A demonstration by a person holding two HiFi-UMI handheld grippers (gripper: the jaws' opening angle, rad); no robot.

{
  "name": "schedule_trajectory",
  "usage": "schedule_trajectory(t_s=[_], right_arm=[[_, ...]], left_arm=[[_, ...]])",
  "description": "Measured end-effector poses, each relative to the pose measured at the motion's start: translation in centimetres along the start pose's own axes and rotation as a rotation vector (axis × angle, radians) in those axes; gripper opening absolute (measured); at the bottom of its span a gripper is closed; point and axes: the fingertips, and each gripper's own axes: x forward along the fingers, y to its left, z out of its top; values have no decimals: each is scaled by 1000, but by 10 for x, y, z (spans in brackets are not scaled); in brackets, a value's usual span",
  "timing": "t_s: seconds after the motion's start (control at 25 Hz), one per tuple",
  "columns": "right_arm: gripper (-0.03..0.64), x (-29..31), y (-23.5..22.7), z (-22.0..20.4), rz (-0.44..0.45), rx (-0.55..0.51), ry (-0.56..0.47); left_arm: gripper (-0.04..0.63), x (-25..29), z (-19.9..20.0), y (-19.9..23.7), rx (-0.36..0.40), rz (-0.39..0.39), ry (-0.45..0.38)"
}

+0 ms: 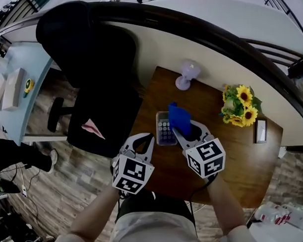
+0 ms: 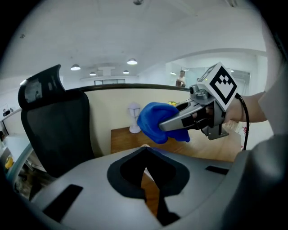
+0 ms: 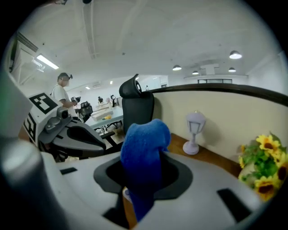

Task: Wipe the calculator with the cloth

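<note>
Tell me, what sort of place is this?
Most likely an open-plan office. A black office chair stands by a wooden desk holding a calculator. A curved partition runs behind the desk, and beyond it more worktables sit under ceiling lights.

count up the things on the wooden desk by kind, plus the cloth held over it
calculator: 1
blue cloth: 1
small lamp: 1
sunflower bunch: 1
small flat rectangular item: 1
total: 5
</note>
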Motion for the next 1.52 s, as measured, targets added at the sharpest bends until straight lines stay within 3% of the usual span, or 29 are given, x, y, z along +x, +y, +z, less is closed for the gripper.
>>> schedule_trajectory(t_s=[0.56,0.76,1.0,1.28,1.52], right_arm=[[137,100,0,-68,80,3,134],[135,116,7,-81,129,-6,167],[133,124,2,-83,145,16,184],[133,107,-46,-93,32,81,197],[127,78,-100,-117,-161,104,250]], left_arm=[[3,92,-89,-7,-134,-118,108],[3,106,-103,-21,-190,-183,112],[3,109,-105,-18,-199,-176,91],[2,111,-105,-18,-214,-158,97],[2,111,-105,-17,-226,-151,103]])
